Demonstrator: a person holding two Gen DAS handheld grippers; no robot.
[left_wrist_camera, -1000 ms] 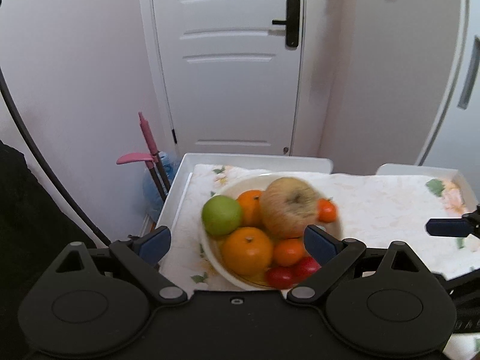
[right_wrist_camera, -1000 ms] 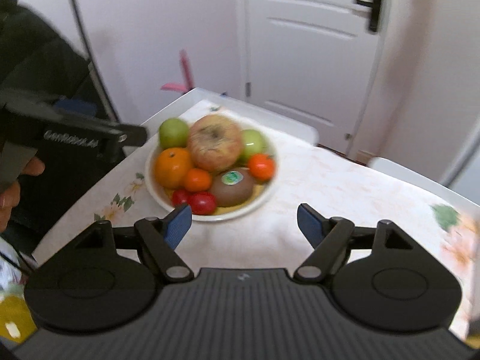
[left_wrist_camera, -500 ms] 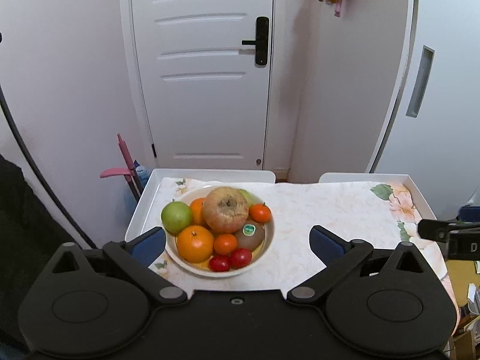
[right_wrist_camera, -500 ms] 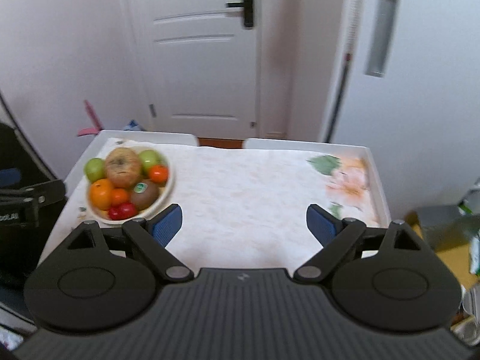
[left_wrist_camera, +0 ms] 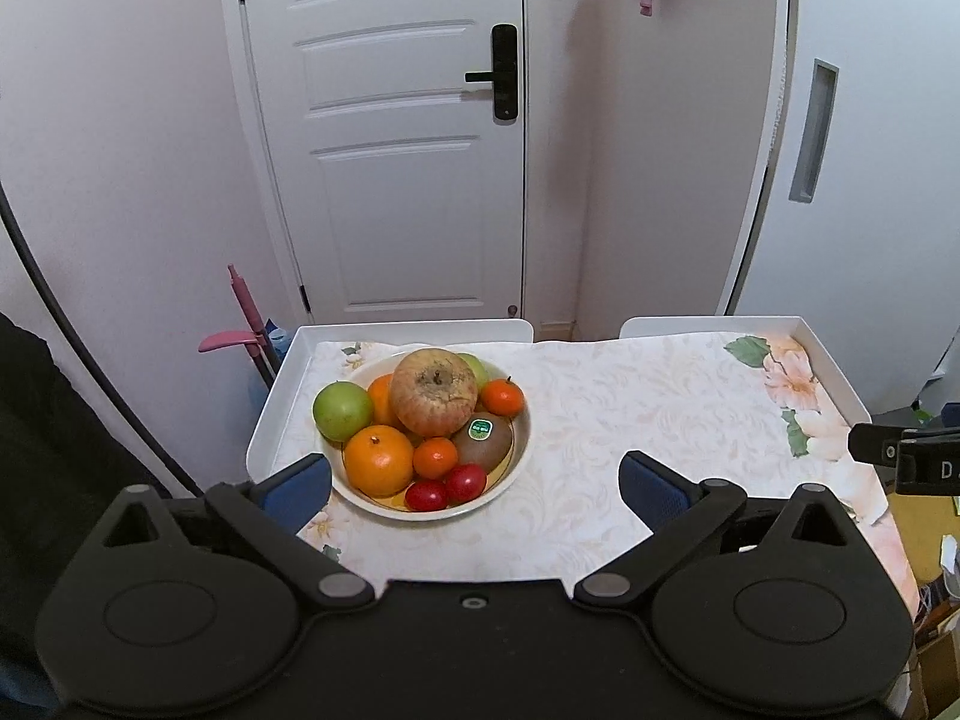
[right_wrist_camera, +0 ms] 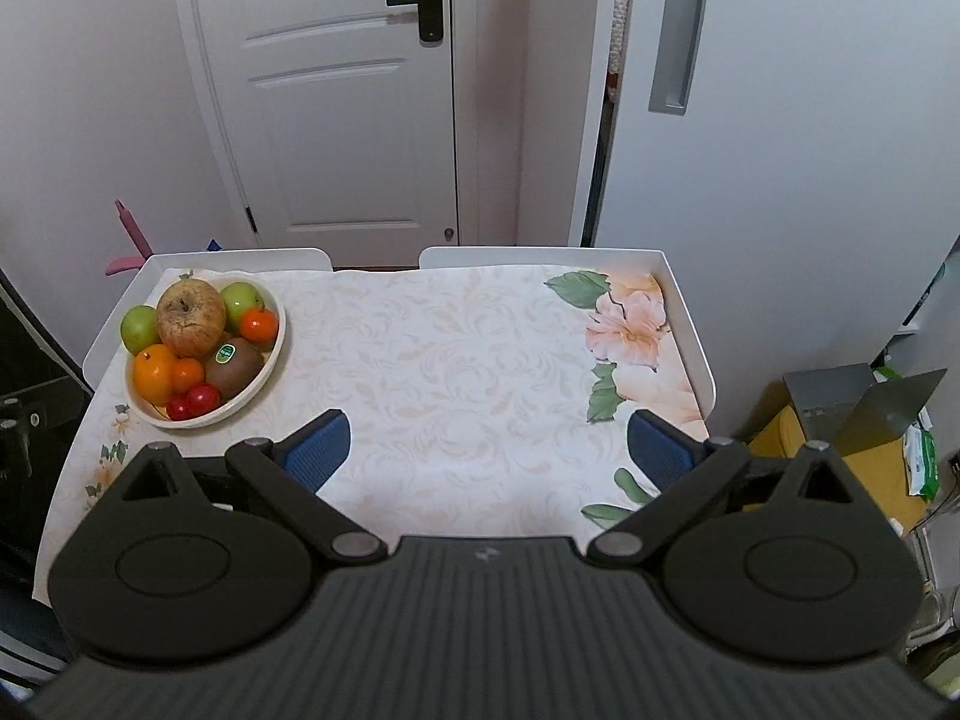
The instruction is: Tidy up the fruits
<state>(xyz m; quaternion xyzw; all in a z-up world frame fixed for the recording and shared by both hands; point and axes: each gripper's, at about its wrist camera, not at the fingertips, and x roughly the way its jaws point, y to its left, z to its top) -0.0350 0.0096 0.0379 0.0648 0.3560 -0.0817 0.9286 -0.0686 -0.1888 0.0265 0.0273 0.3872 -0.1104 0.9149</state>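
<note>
Fruit sits heaped in one cream bowl (left_wrist_camera: pixel 519 450) at the far-left corner of the white tray table (right_wrist_camera: pixel 690 324), on the flowered cloth (right_wrist_camera: pixel 456 354). A large blotchy apple (left_wrist_camera: pixel 433 391) crowns the heap; against it lie a green apple (left_wrist_camera: pixel 342 411) on the bowl's left edge, a big orange (left_wrist_camera: pixel 379 459) at the bowl's near-left, a stickered kiwi (left_wrist_camera: pixel 483 443) to the apple's near-right, a small tangerine (left_wrist_camera: pixel 503 397) behind the kiwi, and two cherry tomatoes (left_wrist_camera: pixel 447 489) at the bowl's near rim.

Relative to the bowl, the left gripper (left_wrist_camera: pixel 474 483) hangs just off the near rim, facing it squarely, jaws spread wide and holding nothing. The right gripper (right_wrist_camera: pixel 489 444) is well apart from the bowl, out over the bare cloth to the bowl's right, also wide open and empty.

The left gripper is plainly the nearer tool: the fruit lies straight ahead of it. The round fruits offer no long axis, so grip direction matters little; the tomatoes and orange at the near rim look easiest to reach.
</note>
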